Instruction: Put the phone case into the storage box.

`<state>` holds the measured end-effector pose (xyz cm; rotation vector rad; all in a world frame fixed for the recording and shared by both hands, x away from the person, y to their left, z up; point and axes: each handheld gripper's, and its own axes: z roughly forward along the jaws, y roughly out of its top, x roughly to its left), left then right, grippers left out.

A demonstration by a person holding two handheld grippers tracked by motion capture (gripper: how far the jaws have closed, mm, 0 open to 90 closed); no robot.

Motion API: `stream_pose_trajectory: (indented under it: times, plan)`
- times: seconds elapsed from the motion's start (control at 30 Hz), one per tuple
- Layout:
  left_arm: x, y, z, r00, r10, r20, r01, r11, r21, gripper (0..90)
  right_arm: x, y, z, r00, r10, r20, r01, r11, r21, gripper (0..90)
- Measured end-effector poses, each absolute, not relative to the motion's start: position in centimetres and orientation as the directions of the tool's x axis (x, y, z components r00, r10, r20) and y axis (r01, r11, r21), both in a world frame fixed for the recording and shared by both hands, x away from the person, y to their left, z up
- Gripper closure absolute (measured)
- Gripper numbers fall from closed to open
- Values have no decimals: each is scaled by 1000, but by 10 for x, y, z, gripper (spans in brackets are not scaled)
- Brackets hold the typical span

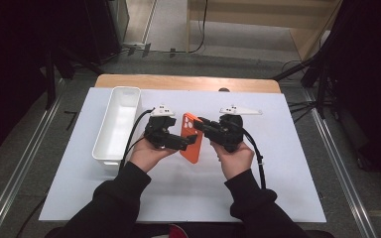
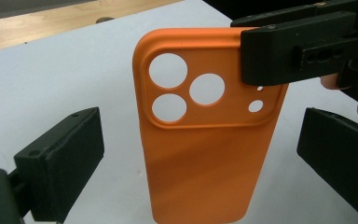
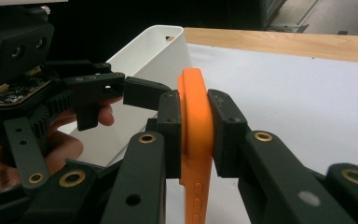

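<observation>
An orange phone case (image 1: 192,145) with camera cut-outs is held upright above the white mat. My right gripper (image 3: 196,122) is shut on the case's (image 3: 194,88) top corner, one pad on each face. In the left gripper view that corner of the case (image 2: 200,154) shows one of the right gripper's jaws clamped over it. My left gripper (image 2: 200,163) is open, its two jaws standing wide on either side of the case with a gap on each side. In the high view the left gripper (image 1: 181,141) and right gripper (image 1: 202,125) meet at the case from opposite sides.
A long white bin (image 1: 119,124) lies on the left of the white mat (image 1: 278,173), close behind the left hand. The wooden table edge (image 1: 188,82) runs along the far side, with a small dark object (image 1: 223,89) on it.
</observation>
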<state>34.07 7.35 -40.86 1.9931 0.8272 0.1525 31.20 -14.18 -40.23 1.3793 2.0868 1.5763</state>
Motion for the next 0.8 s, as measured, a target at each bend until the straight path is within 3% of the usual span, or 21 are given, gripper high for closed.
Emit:
stream_pose_trajectory:
  times: [0.8]
  plan:
    - [334, 63, -414, 743, 644, -181, 476, -319, 820, 10, 305, -133, -400, -569, 737, 366, 550, 9, 835, 747]
